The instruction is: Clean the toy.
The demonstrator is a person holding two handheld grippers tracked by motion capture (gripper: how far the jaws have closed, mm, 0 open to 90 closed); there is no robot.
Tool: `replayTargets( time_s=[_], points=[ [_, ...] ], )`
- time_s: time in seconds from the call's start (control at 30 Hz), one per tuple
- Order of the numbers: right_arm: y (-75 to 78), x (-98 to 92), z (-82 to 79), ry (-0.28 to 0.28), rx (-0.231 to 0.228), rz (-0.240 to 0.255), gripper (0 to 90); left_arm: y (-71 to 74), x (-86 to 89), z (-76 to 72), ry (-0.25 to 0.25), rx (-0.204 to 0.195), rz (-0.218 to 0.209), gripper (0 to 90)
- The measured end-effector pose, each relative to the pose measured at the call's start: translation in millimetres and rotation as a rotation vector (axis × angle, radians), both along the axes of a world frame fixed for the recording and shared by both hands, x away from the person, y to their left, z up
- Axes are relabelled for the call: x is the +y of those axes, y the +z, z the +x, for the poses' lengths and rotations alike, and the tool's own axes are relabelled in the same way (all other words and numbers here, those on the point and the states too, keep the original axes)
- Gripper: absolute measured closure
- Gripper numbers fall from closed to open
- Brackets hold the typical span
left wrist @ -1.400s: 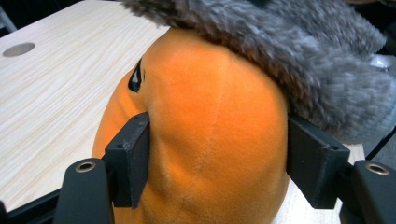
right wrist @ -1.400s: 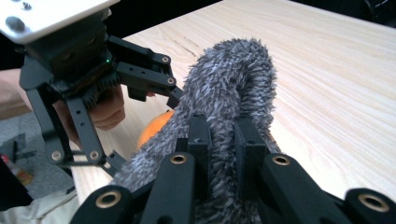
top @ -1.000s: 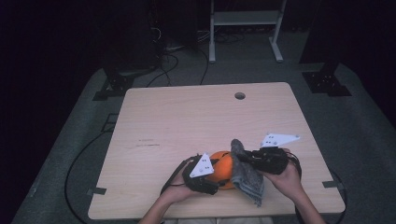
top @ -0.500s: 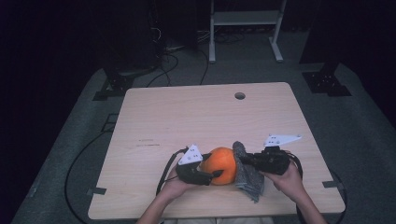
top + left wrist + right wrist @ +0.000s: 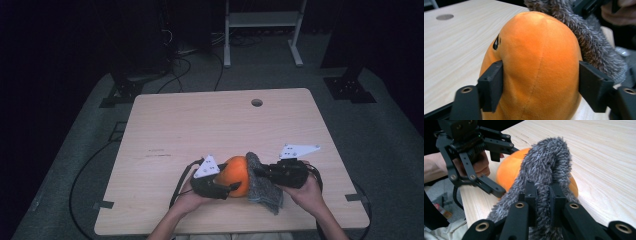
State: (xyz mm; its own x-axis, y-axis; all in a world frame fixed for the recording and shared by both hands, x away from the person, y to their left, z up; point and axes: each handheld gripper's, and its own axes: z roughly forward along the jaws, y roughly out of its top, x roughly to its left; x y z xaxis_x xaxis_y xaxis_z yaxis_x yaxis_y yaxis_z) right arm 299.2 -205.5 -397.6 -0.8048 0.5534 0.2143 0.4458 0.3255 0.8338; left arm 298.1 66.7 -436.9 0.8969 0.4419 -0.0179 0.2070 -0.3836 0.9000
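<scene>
counter [image 5: 200, 120]: I see pale wood, round hole [image 5: 257, 102] far side
room: dark, cables on floor [image 5: 190, 55]
left tongs [image 5: 540, 82]: my jaws just opened a bit, pads touching orange plush [image 5: 536, 62]
right tongs [image 5: 543, 195]: clamped on grey fuzzy cloth [image 5: 549, 162]

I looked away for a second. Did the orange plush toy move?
Yes. The orange toy slid a little left, away from the table's right edge. It sits between the left hand-held gripper and the grey cloth.
</scene>
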Motion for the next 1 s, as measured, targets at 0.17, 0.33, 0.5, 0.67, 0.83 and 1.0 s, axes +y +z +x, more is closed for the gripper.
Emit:
replayTargets(
  time_s=[0.17, 0.33, 0.5, 0.67, 0.83, 1.0],
  points=[
    [15.8, 24.6, -17.4, 0.07, -0.07, -0.035, 79.5, -1.0, -11.1, -10.1, -0.028, -0.061, 0.054, 31.0],
    [21.0, 36.8, -18.3, 0.088, -0.105, -0.063, 79.3, -1.6, -17.2, -18.2, -0.066, -0.118, 0.095, 31.7],
    [17.0, 13.5, -3.2, 0.019, -0.063, -0.011, 79.1, -1.7, -18.4, -19.1, -0.088, -0.131, 0.1, 31.0],
    [7.3, -4.0, -0.6, 0.016, -0.012, 0.005, 79.2, 4.3, -2.8, -5.2, -0.093, -0.014, -0.015, 15.9],
    [6.1, -9.6, -0.3, 0.024, 0.0, 0.014, 79.0, -6.4, -4.6, 5.6, -0.12, 0.051, 0.046, 9.6],
    [11.4, 0.0, -5.8, 0.051, -0.007, 0.026, 79.5, -5.5, -9.5, -1.3, -0.059, -0.043, 0.09, 28.9]
  ],
)
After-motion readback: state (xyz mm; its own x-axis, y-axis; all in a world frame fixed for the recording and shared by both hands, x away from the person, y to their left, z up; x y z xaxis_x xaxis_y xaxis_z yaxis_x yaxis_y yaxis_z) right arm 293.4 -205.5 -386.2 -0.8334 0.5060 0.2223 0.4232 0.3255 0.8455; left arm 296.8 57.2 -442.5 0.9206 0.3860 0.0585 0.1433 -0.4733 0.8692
